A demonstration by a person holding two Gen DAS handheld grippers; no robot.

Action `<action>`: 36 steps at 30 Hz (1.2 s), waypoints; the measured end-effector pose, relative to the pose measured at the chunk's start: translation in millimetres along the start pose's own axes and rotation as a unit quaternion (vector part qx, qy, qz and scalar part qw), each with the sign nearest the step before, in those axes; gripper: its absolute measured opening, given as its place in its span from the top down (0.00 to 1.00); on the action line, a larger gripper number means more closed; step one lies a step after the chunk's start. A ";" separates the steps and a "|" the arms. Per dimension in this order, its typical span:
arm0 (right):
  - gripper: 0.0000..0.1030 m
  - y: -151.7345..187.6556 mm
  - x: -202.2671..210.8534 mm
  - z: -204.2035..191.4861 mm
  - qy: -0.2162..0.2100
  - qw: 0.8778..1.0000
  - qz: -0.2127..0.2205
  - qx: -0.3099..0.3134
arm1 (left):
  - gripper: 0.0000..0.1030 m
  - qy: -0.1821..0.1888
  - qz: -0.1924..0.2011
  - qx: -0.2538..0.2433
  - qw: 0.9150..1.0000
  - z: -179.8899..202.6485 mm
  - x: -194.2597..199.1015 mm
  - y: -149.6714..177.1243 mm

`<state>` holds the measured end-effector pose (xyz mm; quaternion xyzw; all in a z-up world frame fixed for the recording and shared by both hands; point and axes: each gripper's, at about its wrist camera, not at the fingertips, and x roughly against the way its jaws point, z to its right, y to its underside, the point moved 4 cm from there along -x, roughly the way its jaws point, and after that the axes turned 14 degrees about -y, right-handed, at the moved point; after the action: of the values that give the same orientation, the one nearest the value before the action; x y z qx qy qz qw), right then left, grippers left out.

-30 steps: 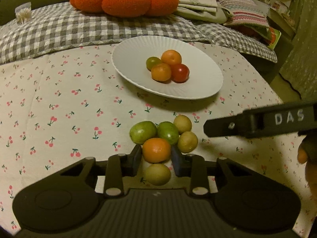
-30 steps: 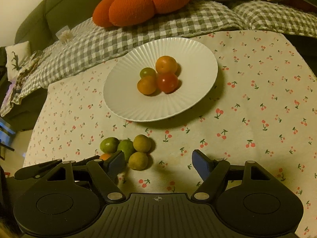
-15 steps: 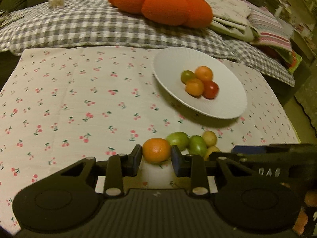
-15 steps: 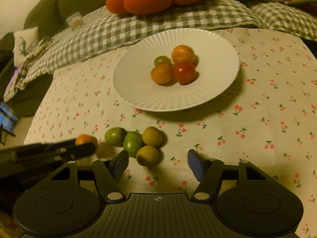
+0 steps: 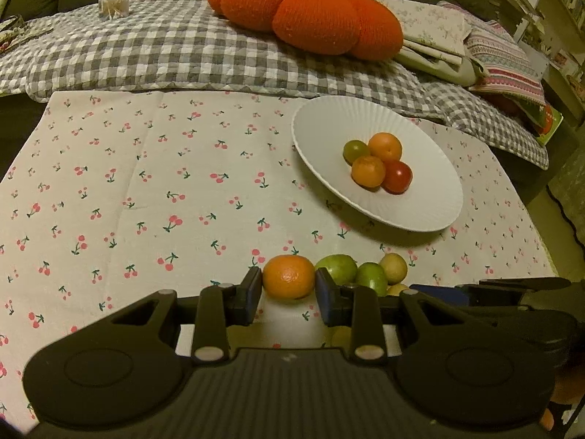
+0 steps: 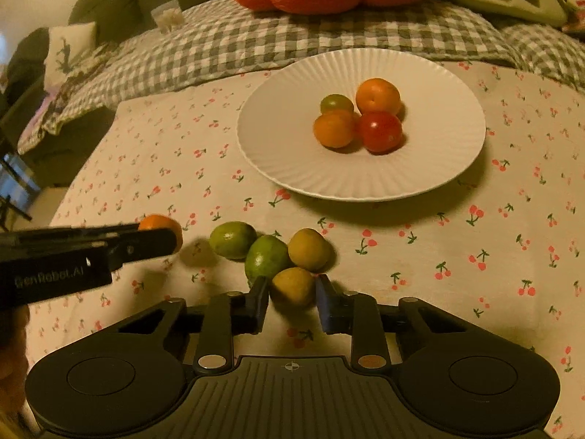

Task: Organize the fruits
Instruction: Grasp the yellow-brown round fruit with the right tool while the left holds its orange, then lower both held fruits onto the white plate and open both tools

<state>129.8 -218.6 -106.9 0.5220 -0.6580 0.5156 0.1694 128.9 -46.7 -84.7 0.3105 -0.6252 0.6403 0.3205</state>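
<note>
My left gripper [image 5: 289, 292] is shut on an orange fruit [image 5: 289, 281] and holds it above the cloth; it also shows in the right wrist view [image 6: 161, 225]. My right gripper [image 6: 291, 301] has narrowed around a yellow fruit [image 6: 292, 285] on the cloth, with small gaps at both pads. Two green fruits [image 6: 233, 239] [image 6: 266, 258] and another yellow fruit [image 6: 309, 249] lie beside it. A white plate [image 6: 438, 153] holds two orange fruits, one green and one red fruit [image 6: 380, 131].
The cherry-print tablecloth [image 5: 146, 201] covers the table. Behind it lies a grey checked blanket [image 5: 164, 47] with an orange pumpkin cushion [image 5: 310, 14], folded cloths and a small box of cotton swabs [image 5: 114, 0]. The table's right edge drops off near the plate.
My left gripper lifted the orange fruit out of the pile and moved left. My right gripper moved down to the pile and narrowed around the near yellow fruit.
</note>
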 end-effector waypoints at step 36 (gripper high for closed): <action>0.74 -43.6 70.2 36.4 0.004 0.993 0.101 -0.065 | 0.71 0.048 0.097 -0.014 0.994 44.4 6.0 -31.9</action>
<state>151.0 -282.4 -46.5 0.4385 -0.7388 0.4885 0.1522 150.6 -90.5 -59.6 0.2128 -0.6451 0.6736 0.2912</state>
